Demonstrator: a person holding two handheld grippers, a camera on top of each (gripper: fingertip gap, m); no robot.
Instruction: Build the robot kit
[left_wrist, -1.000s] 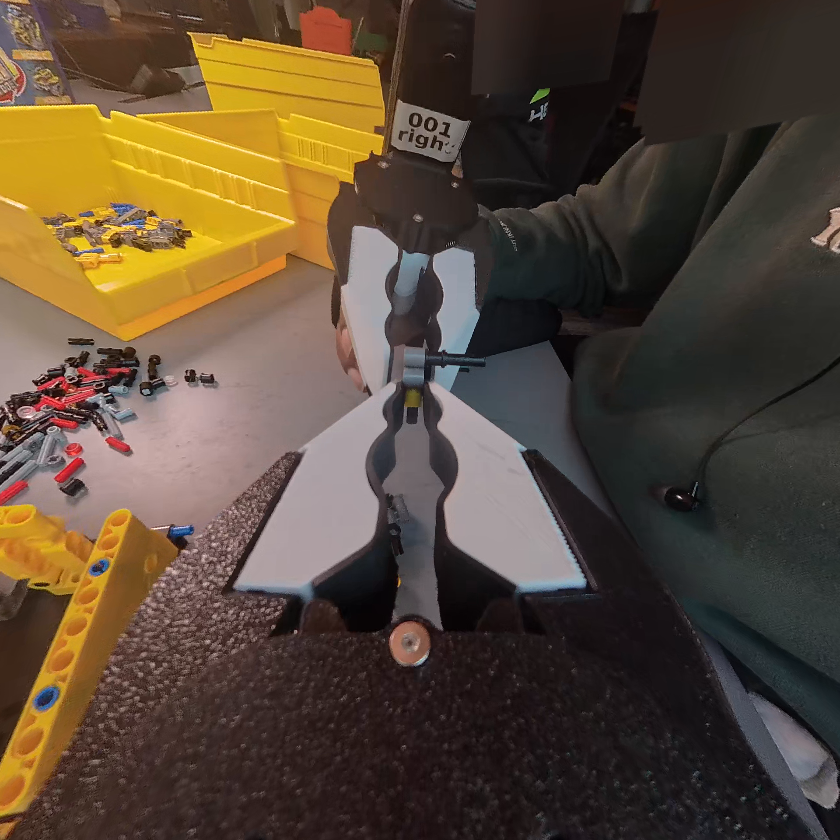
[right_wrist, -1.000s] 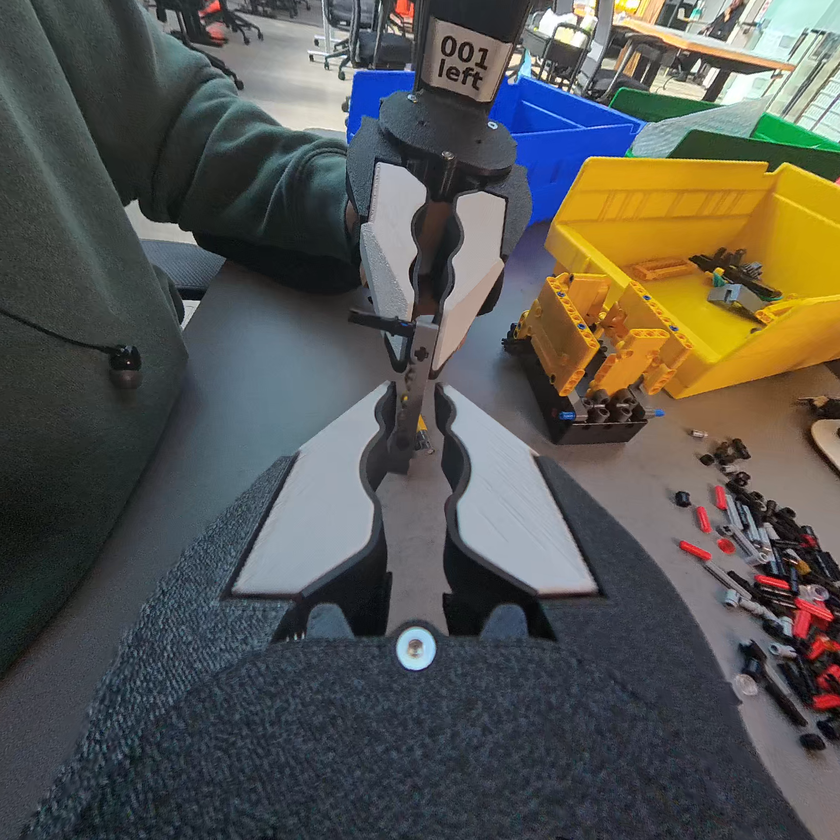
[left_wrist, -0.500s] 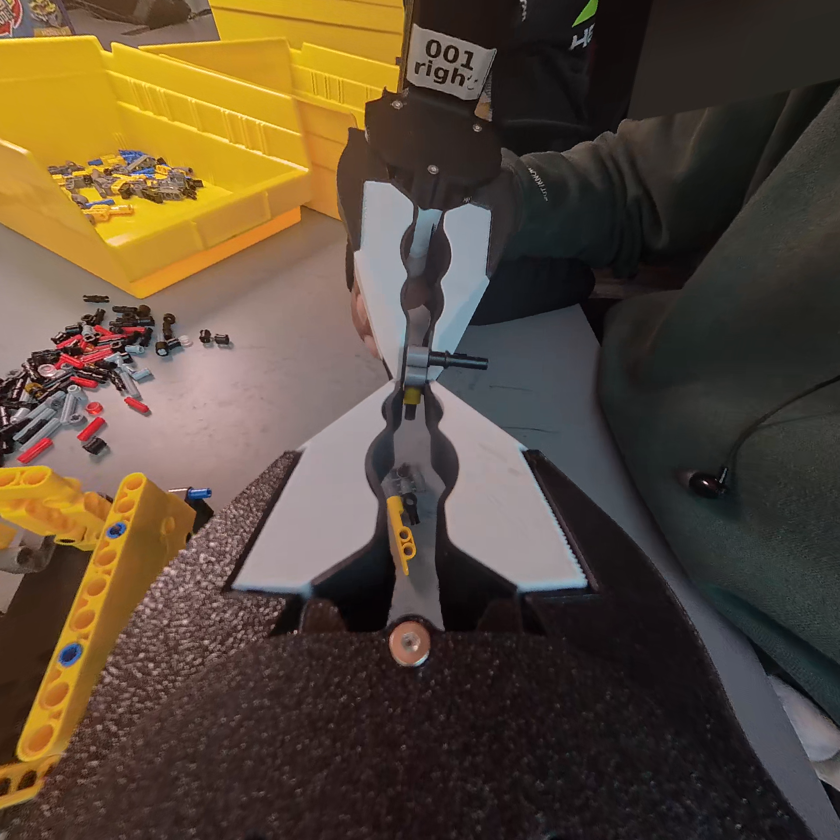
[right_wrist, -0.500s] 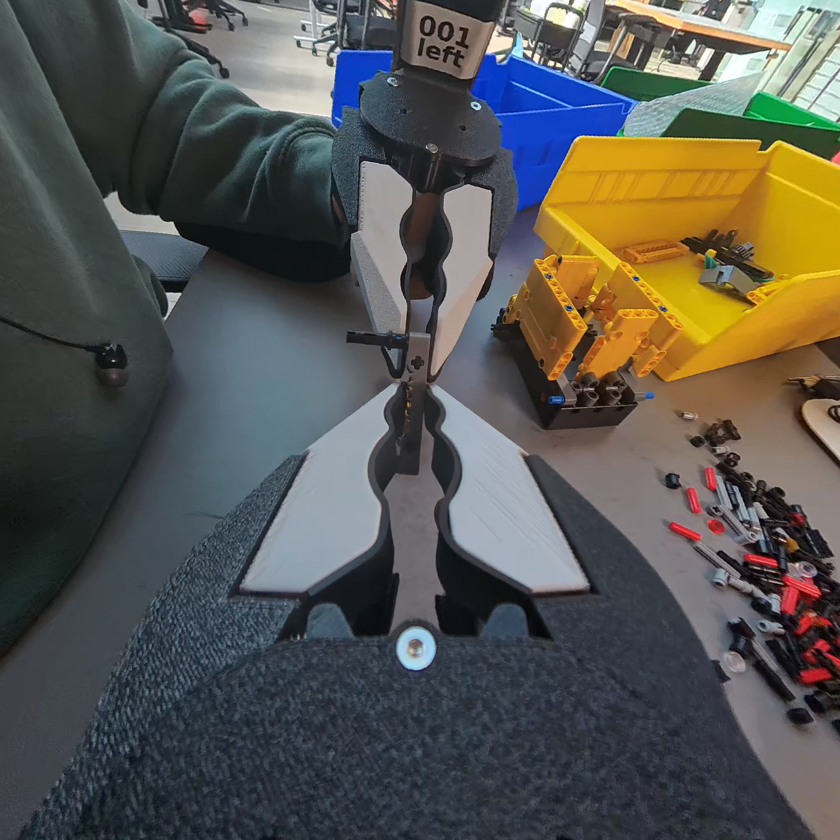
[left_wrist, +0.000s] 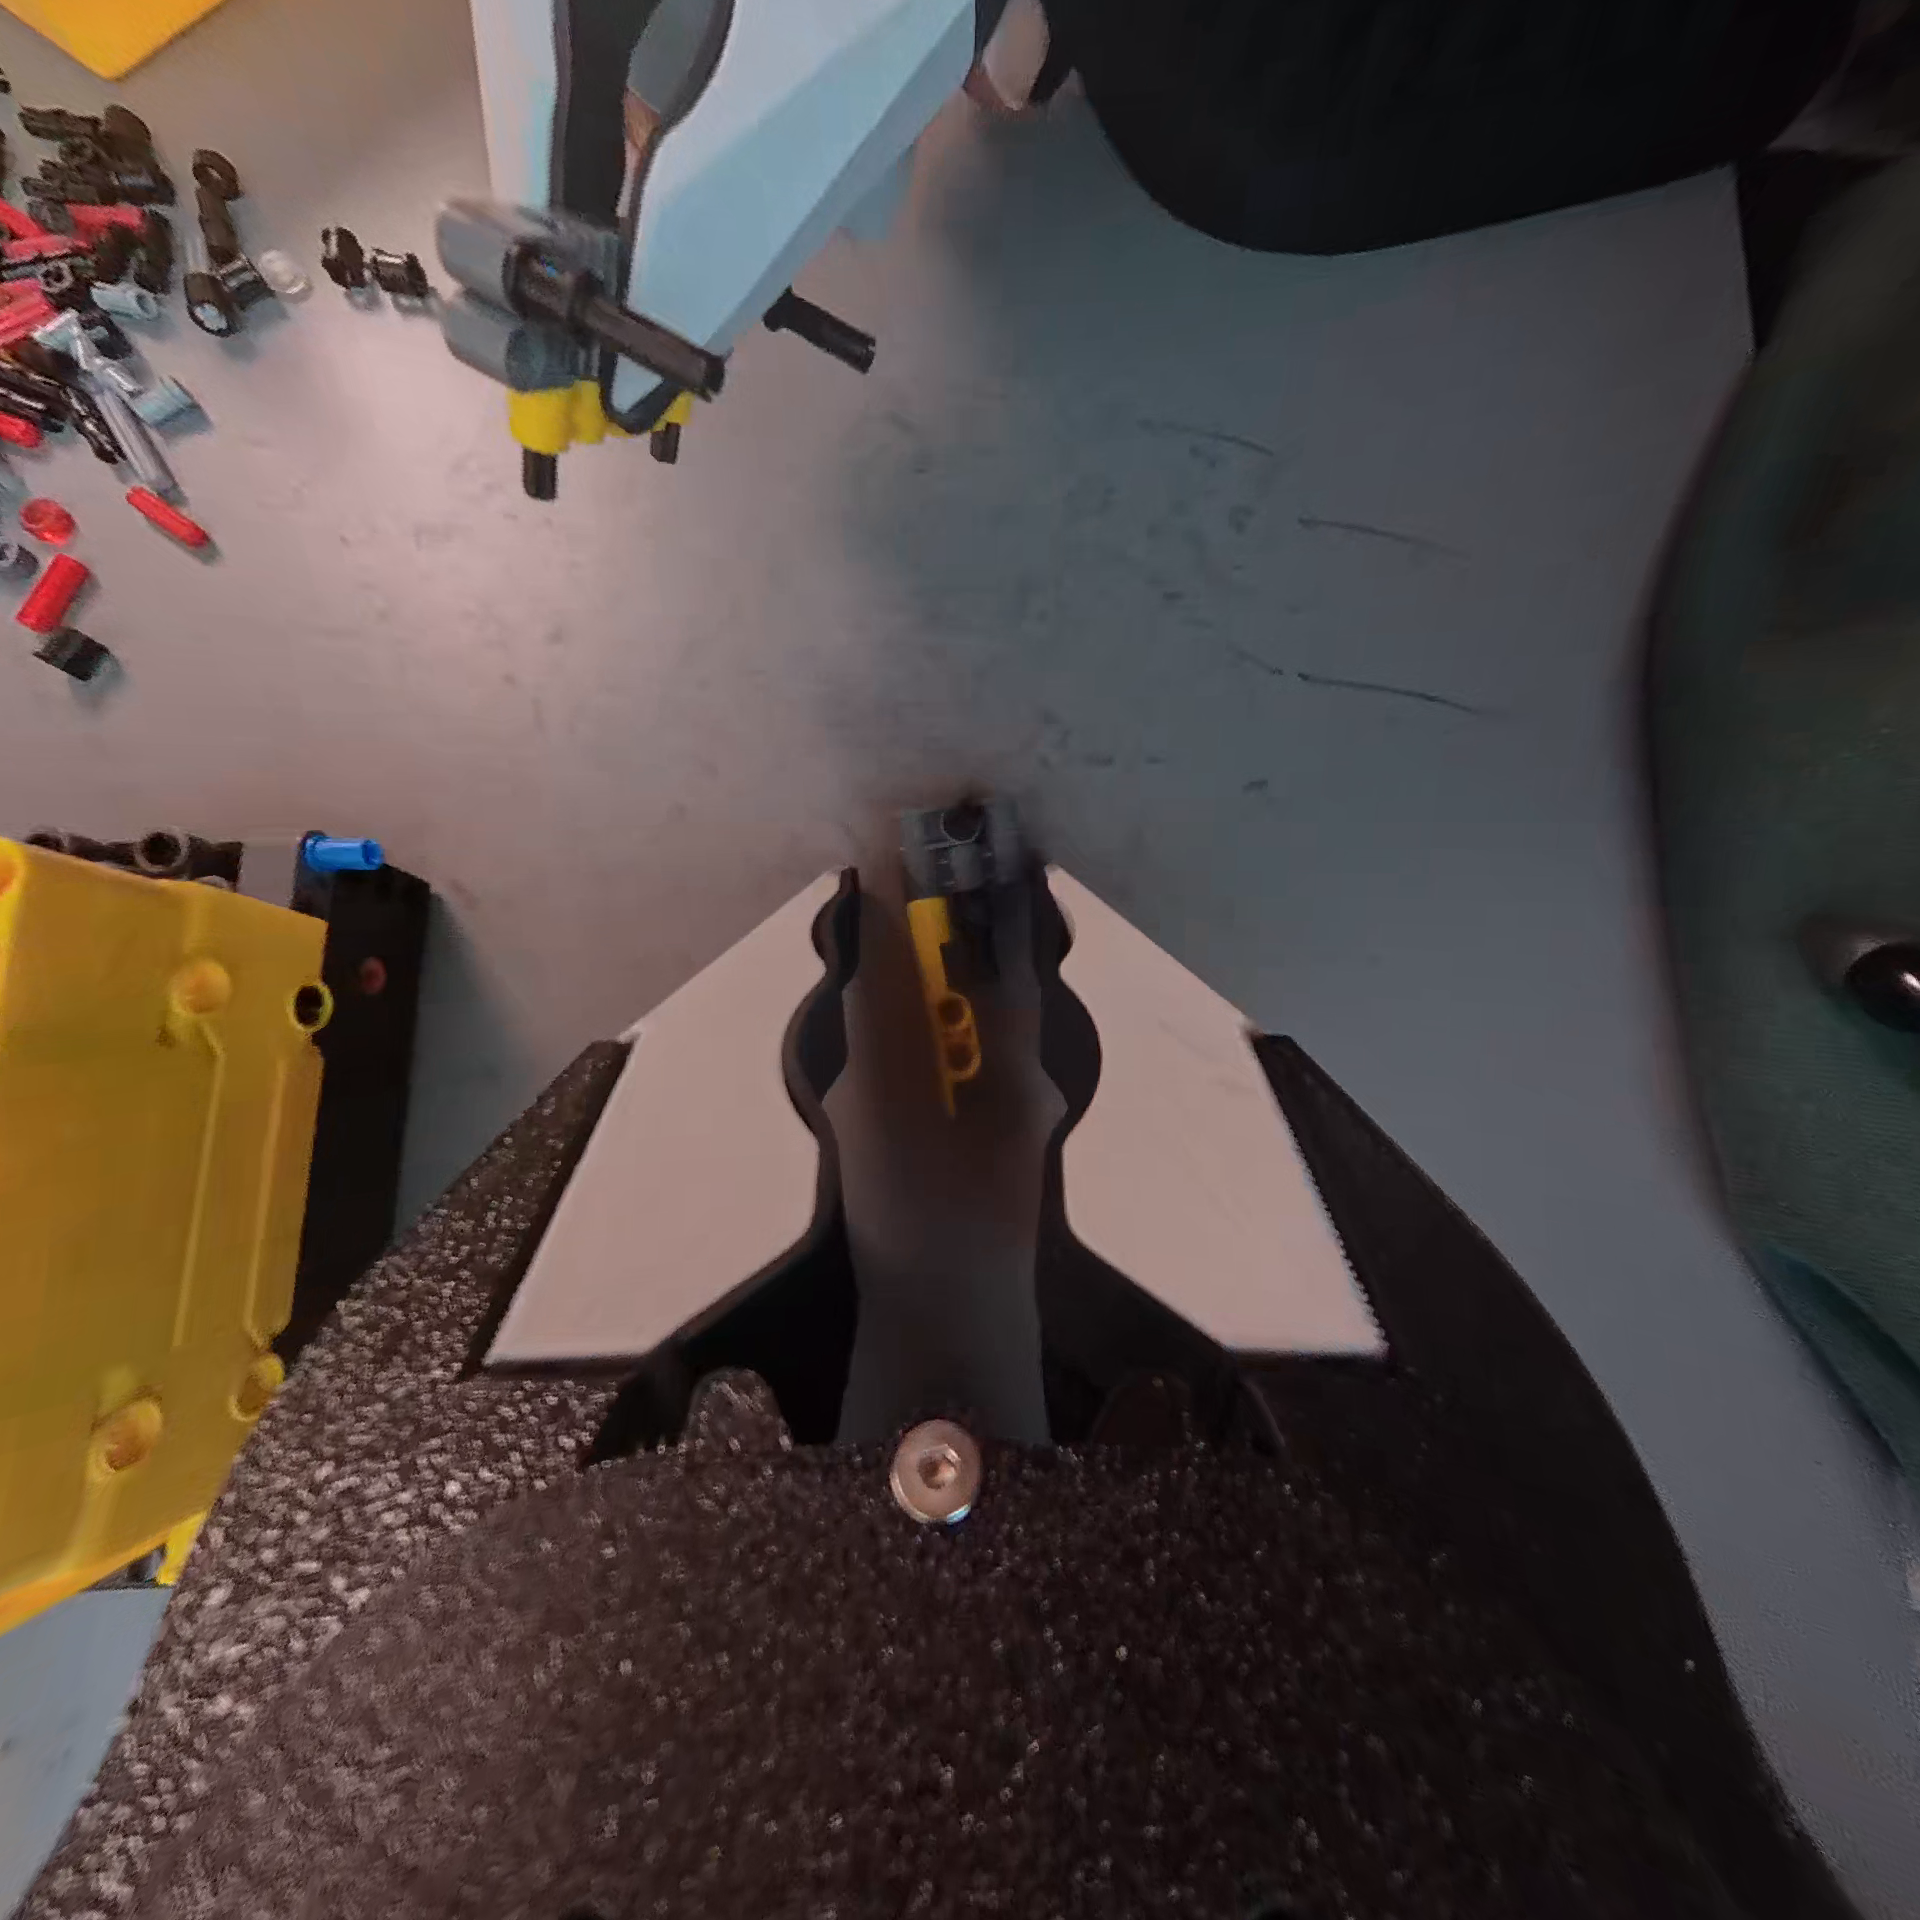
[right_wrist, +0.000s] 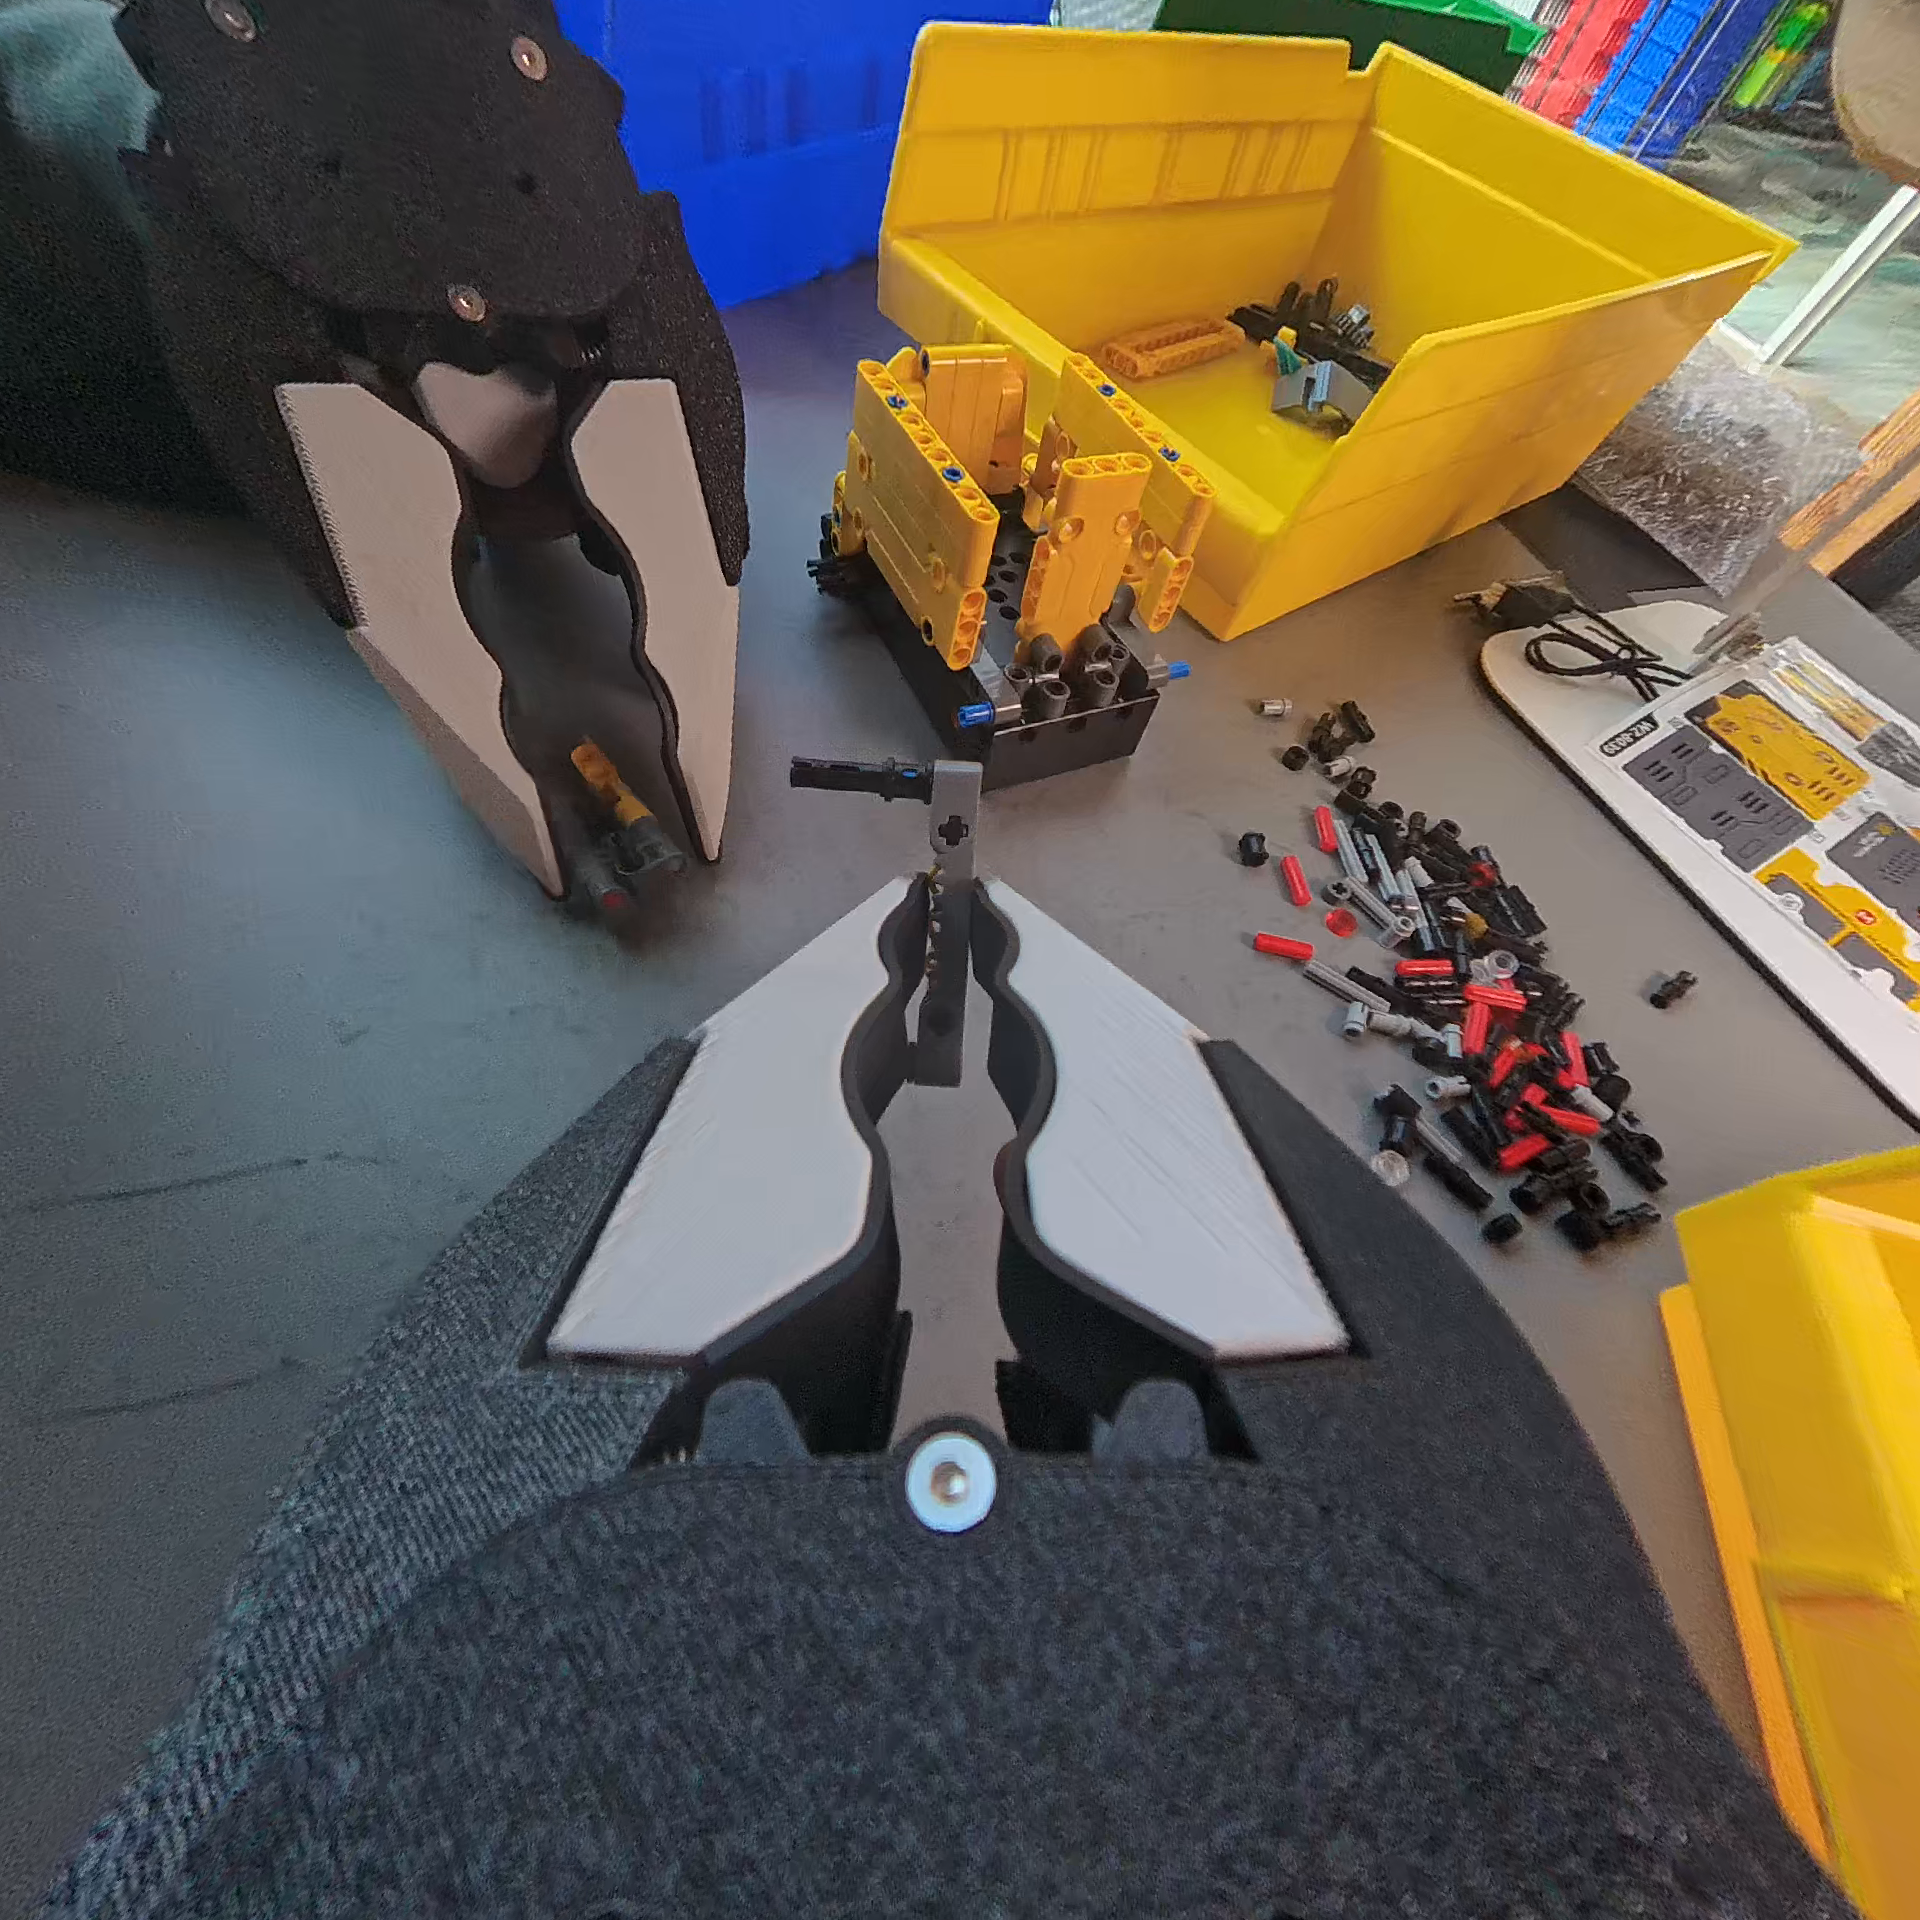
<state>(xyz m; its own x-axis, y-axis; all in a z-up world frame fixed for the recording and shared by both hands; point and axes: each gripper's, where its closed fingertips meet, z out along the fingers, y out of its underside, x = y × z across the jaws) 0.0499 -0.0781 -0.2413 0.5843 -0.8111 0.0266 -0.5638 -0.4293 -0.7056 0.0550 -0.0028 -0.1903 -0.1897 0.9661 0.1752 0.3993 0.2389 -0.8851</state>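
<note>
Right gripper (right_wrist: 948, 883) is pinched tight on a grey beam assembly (right_wrist: 951, 821) standing up out of its tips, black axle (right_wrist: 852, 779) sticking out left toward the other tool. Left gripper (right_wrist: 634, 862) sits just left and slightly farther, tips down near the table (right_wrist: 208, 935), jaws a small way apart around a small yellow-and-grey piece (left_wrist: 956, 935) (gripped or just resting there, can't tell). Loose pins (right_wrist: 1455, 997) lie to the right.

The yellow bin (right_wrist: 1808, 1538) is cut off at lower right; the green sleeve (left_wrist: 1808, 935) at the right edge is blurred.
</note>
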